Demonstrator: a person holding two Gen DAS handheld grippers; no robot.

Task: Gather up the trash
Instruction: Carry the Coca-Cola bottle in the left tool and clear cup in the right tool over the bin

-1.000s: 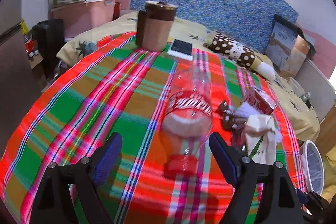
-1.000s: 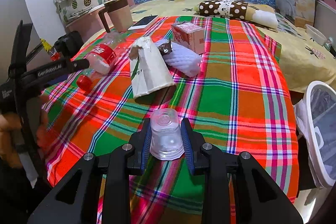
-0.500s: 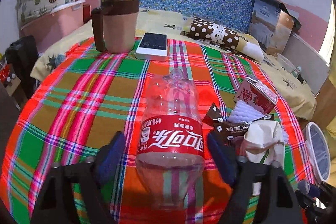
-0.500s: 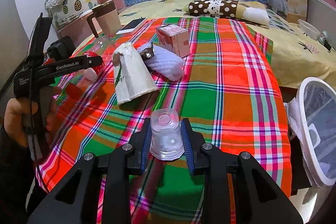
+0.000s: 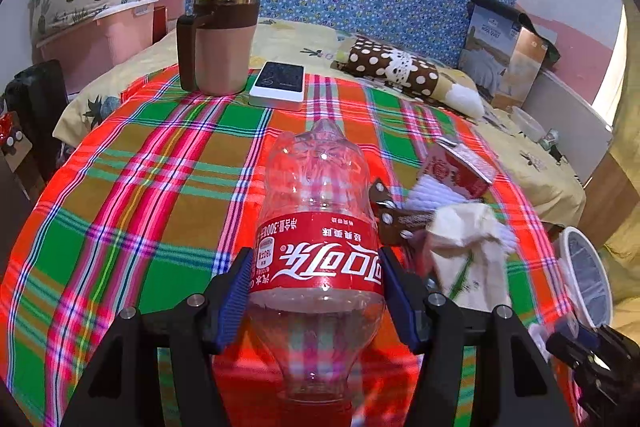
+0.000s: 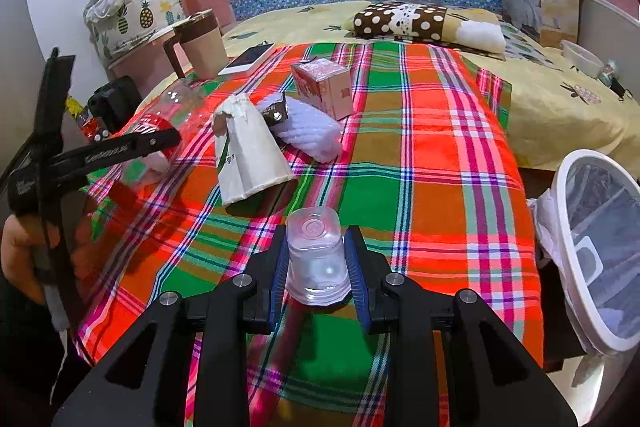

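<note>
My left gripper [image 5: 314,291] is closing around the clear red-labelled plastic bottle [image 5: 318,227]; my right gripper [image 6: 316,261] clamps a small clear plastic cup [image 6: 316,259].

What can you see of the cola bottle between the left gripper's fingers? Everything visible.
The cola bottle is clear plastic, empty as far as it shows, with a red wrap label in white script. It lies on its side on the plaid tablecloth, base pointing away, neck and red cap toward the camera. The left gripper straddles the label; its jaws are closing, and the blue pads look to be at the label's edges. A brown wrapper lies just beside it.
</note>
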